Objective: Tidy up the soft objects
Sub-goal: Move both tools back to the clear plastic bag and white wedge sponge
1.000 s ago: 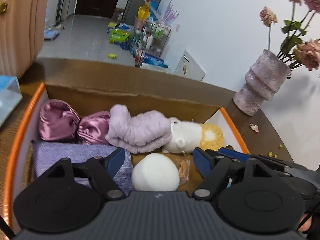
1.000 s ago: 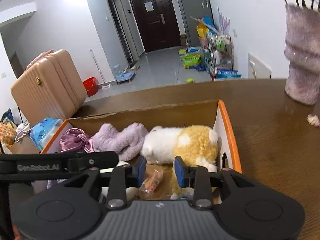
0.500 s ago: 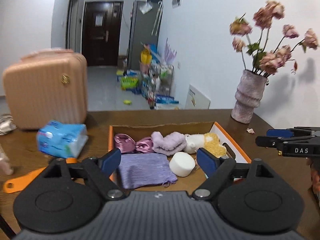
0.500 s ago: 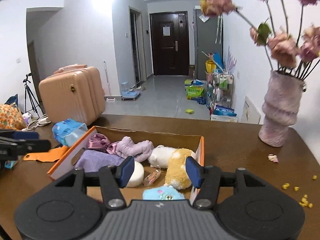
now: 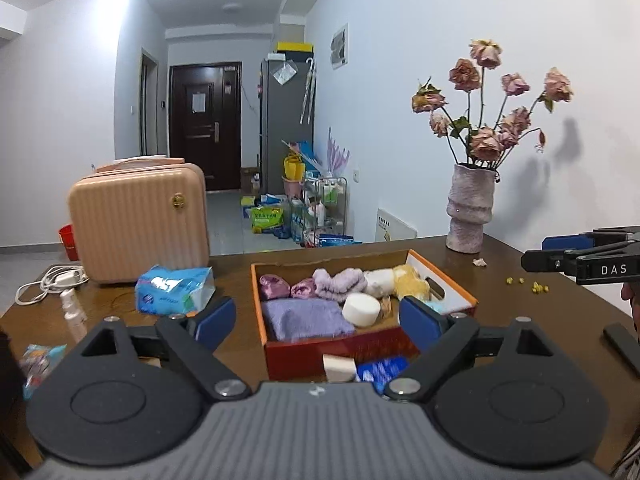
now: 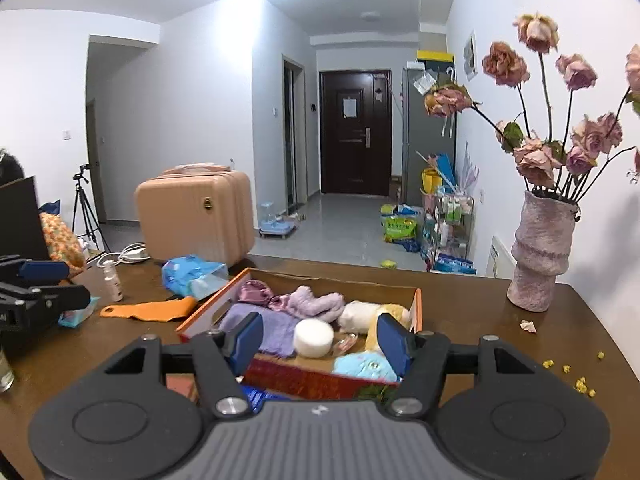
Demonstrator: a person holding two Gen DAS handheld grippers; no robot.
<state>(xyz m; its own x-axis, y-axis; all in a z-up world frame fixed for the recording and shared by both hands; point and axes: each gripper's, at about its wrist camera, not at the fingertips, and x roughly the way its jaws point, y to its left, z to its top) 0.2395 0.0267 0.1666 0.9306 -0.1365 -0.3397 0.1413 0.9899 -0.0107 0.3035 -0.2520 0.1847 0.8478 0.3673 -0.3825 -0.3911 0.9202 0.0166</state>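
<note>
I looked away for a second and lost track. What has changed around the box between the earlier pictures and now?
Both grippers have pulled back and up from the orange-rimmed box, so the whole table now shows. The left gripper and right gripper are opening, nothing between their pads. The purple cloth, white round sponge, lilac fluffy piece and yellow-white plush lie in the box as before.

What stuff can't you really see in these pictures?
- Blue plush toy: right wrist view, partly behind the right tool's finger; left wrist view, hidden behind the left tool's finger.
- Blue packet and white block in front of the box: left wrist view, blurred, cut off by the tool body.
- Yellow bits on the table: too small to identify.
</note>
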